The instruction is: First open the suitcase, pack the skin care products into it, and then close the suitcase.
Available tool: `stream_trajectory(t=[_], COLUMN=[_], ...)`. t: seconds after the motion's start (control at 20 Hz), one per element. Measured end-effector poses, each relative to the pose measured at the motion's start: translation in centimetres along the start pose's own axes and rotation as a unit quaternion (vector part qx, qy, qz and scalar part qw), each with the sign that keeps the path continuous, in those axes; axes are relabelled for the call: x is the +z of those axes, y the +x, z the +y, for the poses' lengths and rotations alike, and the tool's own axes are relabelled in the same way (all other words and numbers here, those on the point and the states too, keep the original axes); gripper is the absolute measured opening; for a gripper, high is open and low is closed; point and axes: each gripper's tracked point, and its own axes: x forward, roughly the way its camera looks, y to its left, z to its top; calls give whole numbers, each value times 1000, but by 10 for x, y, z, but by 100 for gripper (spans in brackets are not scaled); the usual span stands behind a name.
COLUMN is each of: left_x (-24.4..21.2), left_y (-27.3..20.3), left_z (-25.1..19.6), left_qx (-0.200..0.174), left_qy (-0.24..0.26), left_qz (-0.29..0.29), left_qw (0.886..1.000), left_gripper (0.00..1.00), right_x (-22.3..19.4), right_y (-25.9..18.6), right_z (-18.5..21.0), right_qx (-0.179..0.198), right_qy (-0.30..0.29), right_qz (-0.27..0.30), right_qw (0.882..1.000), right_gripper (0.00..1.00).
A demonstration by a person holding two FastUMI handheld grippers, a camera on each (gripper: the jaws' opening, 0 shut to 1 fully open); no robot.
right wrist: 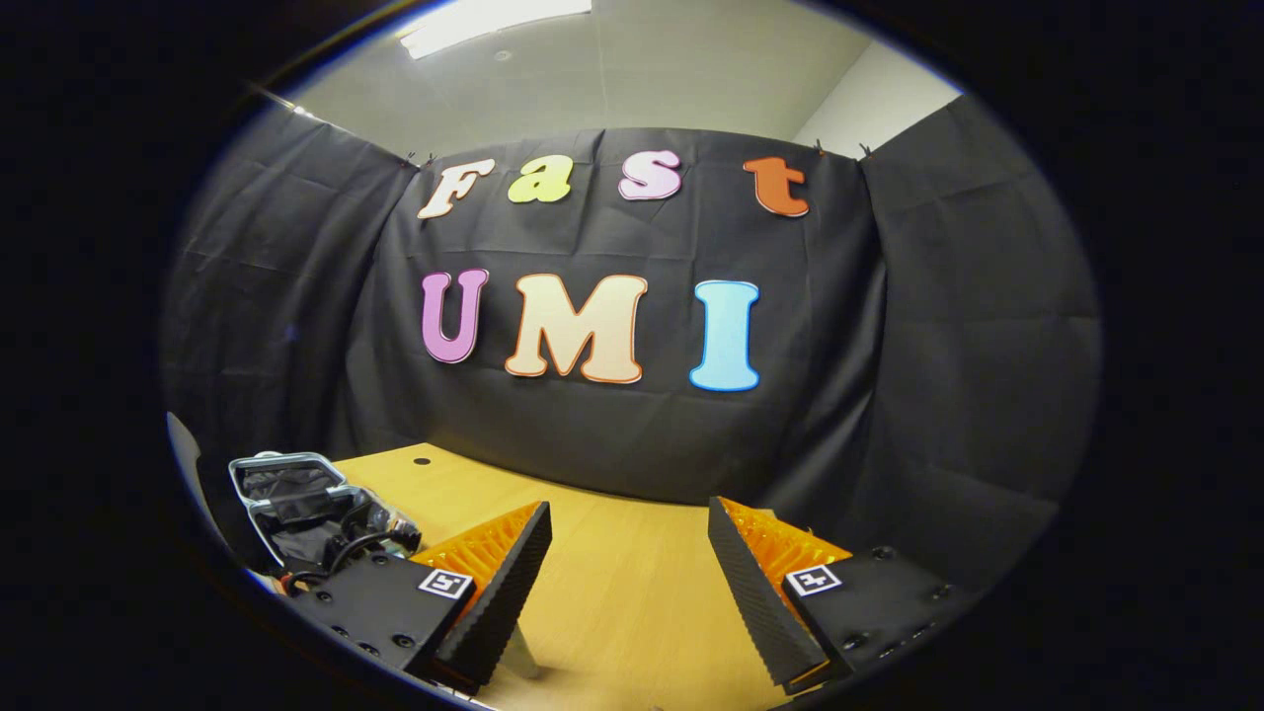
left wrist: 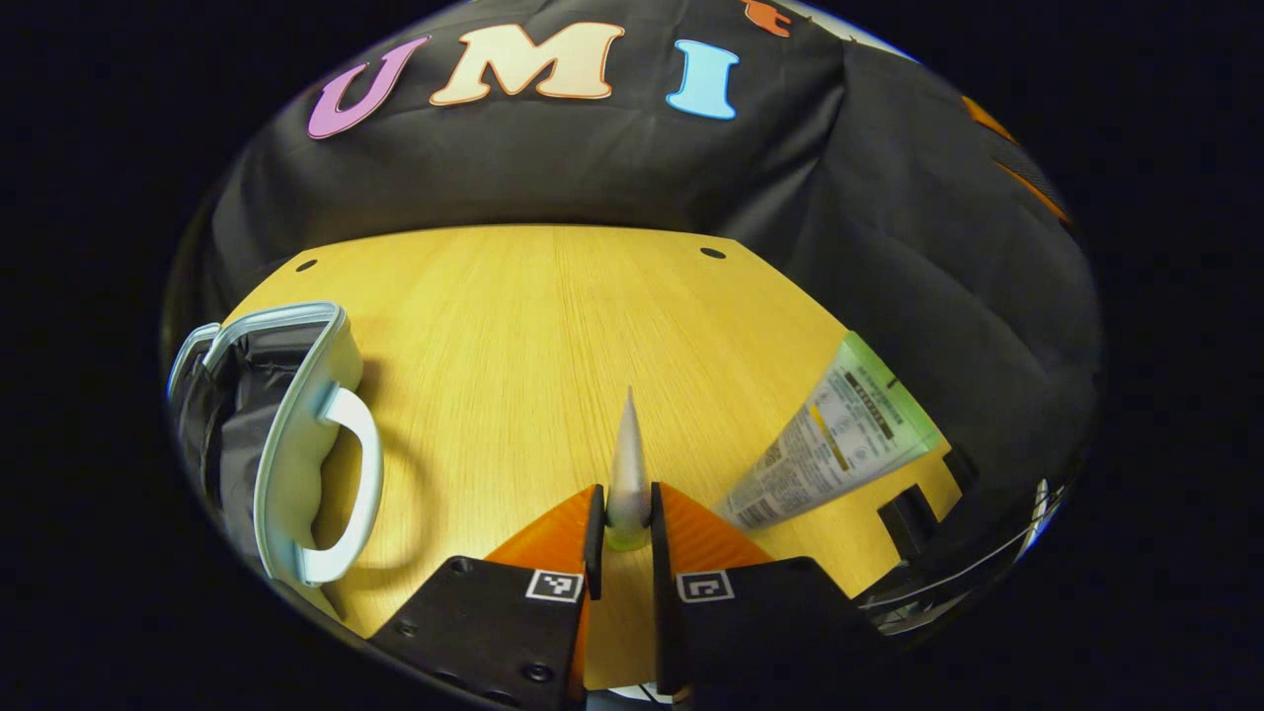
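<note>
In the left gripper view, the left gripper (left wrist: 626, 528) has its two fingers pressed onto a thin silver tube (left wrist: 628, 464), which stands between them with its flat sealed end pointing forward and its pale green cap down near the finger bases. The tube is held above the wooden table (left wrist: 513, 326). To the right of it a second tube (left wrist: 828, 439), white with a green end and small print on it, lies flat on the table near the right edge. At the left side the suitcase (left wrist: 296, 434) lies open; its pale shell with a white handle faces the gripper, and the dark lining is seen behind the rim. In the right gripper view, the right gripper (right wrist: 629, 573) has its fingers spread wide apart with nothing between them, and it is above the table (right wrist: 632, 583). Far at the left of this view the open suitcase (right wrist: 286, 494) shows its dark inside.
</note>
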Motion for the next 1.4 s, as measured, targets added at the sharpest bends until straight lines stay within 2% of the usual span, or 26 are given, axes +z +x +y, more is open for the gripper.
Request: stream_trajectory(t=[0.2, 0.4, 0.55, 0.7, 0.95, 1.05, 1.1, 1.3, 1.4], left_x=[5, 31, 55, 72, 91, 94, 93, 88, 84], left_y=[-5, -26, -51, -80, -122, -133, -138, -150, -154], left_z=[4, 7, 17, 30, 58, 69, 73, 93, 98], left_qx=[1, 10, 26, 48, 91, 104, 110, 136, 147], left_qy=[4, 0, 8, 11, -2, -8, -11, -24, -22], left_qz=[5, -13, -34, -49, -72, -73, -74, -68, -62], left_qw=[1000, 1000, 999, 998, 993, 992, 991, 988, 987], left_gripper=[15, 14, 14, 15, 14, 17, 14, 14, 14], right_x=[-28, -66, -102, -138, -192, -214, -224, -255, -258], right_y=[-3, -1, 1, 3, 6, 7, 7, 7, 5], right_z=[24, 51, 68, 86, 97, 102, 105, 105, 105], right_qx=[37, 76, 100, 127, 136, 142, 143, 142, 140], right_qy=[-1, -20, -20, -18, -14, -19, -21, -34, -31], right_qz=[15, 42, 79, 110, 151, 168, 177, 202, 205], right_qw=[999, 996, 992, 986, 979, 975, 974, 968, 968], right_gripper=[100, 96, 100, 99, 99, 87, 78, 79, 64])
